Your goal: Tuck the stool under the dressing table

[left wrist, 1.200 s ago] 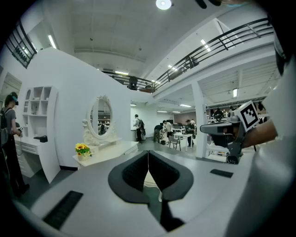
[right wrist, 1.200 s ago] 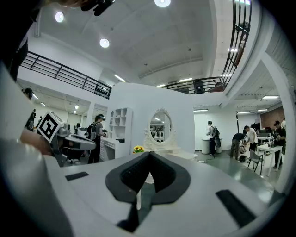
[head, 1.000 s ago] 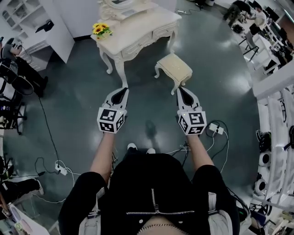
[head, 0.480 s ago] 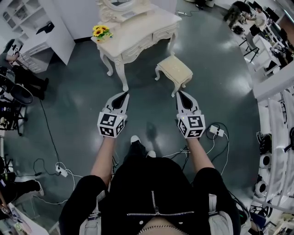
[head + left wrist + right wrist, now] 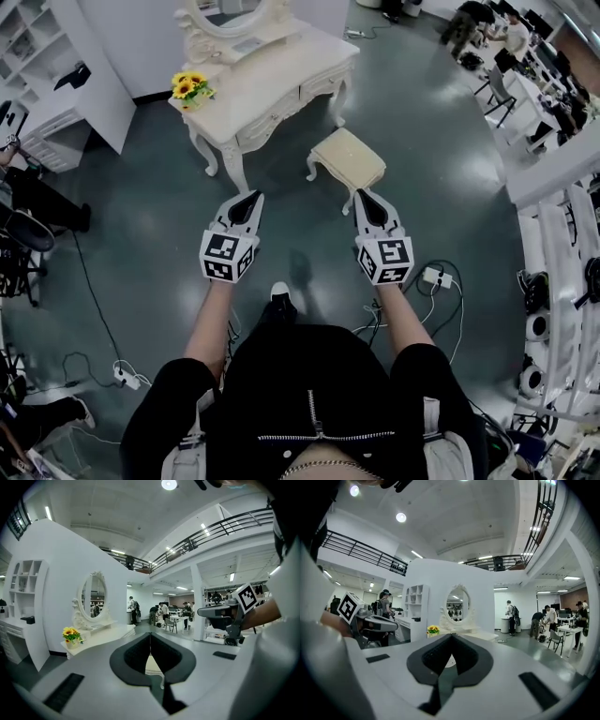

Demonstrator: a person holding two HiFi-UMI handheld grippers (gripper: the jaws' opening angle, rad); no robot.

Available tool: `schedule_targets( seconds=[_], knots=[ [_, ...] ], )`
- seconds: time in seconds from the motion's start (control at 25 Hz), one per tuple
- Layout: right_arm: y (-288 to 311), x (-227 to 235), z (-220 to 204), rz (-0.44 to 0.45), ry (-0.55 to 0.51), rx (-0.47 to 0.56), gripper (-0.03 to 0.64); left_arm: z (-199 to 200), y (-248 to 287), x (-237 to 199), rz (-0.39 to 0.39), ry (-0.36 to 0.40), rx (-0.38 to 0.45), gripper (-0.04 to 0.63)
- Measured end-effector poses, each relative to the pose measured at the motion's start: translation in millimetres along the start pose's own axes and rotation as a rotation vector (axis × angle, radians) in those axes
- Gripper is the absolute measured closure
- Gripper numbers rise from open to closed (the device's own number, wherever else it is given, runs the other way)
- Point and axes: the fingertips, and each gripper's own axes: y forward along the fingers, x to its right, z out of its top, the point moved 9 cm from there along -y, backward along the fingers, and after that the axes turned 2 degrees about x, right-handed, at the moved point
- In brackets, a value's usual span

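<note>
A cream upholstered stool (image 5: 347, 159) stands on the dark floor, out in front of the right end of the white dressing table (image 5: 272, 75). The table carries an oval mirror (image 5: 230, 14) and a pot of sunflowers (image 5: 185, 86). My left gripper (image 5: 255, 195) is shut and empty, pointing at the floor near the table's front leg. Also shut and empty, my right gripper (image 5: 360, 193) has its tip just short of the stool's near edge. In the left gripper view the jaws (image 5: 150, 634) meet, with the mirror (image 5: 95, 597) ahead. The right gripper view shows closed jaws (image 5: 451, 635) too.
White shelving (image 5: 56, 75) stands at the left beside the table. Cables and power strips (image 5: 433, 277) lie on the floor at my right and lower left (image 5: 127, 380). People sit at desks (image 5: 487, 28) at the far right. Curved white railings (image 5: 562, 253) run along the right.
I have stepped forward with both grippers toward the stool and table. The stool now lies closer to the gripper tips. Both grippers have stayed shut.
</note>
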Motion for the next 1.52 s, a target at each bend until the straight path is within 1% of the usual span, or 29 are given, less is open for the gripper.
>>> schedule_targets(
  seconds=[0.28, 0.32, 0.36, 0.4, 0.48, 0.68, 0.96, 1.2, 1.24, 1.52],
  knots=[
    [66, 4, 13, -0.017, -0.006, 0.033, 0.615, 8, 53, -62, -0.049, -0.004, 0.014, 0.574],
    [73, 3, 15, -0.012, -0.005, 0.039, 0.606, 9, 59, -70, -0.057, -0.004, 0.014, 0.574],
    [80, 3, 16, -0.010, -0.002, 0.043, 0.572, 9, 65, -77, -0.065, -0.003, 0.014, 0.574],
    [86, 3, 18, -0.012, 0.001, 0.045, 0.556, 9, 71, -83, -0.073, -0.002, 0.014, 0.574],
    [95, 4, 20, -0.025, -0.001, 0.051, 0.544, 8, 82, -93, -0.090, 0.000, 0.013, 0.574],
    [109, 11, 19, -0.050, -0.003, 0.041, 0.506, 10, 108, -104, -0.129, -0.004, 0.016, 0.574],
    [126, 34, 9, -0.073, 0.011, 0.018, 0.471, 6, 146, -105, -0.175, -0.006, -0.009, 0.574],
    [154, 67, 0, -0.074, -0.002, 0.013, 0.430, 7, 194, -109, -0.186, 0.000, -0.027, 0.574],
    [160, 75, -2, -0.073, -0.005, 0.010, 0.415, 8, 204, -110, -0.184, 0.002, -0.029, 0.574],
    [213, 152, -8, -0.053, 0.002, -0.005, 0.327, 22, 291, -113, -0.163, 0.012, -0.043, 0.574]
  ],
)
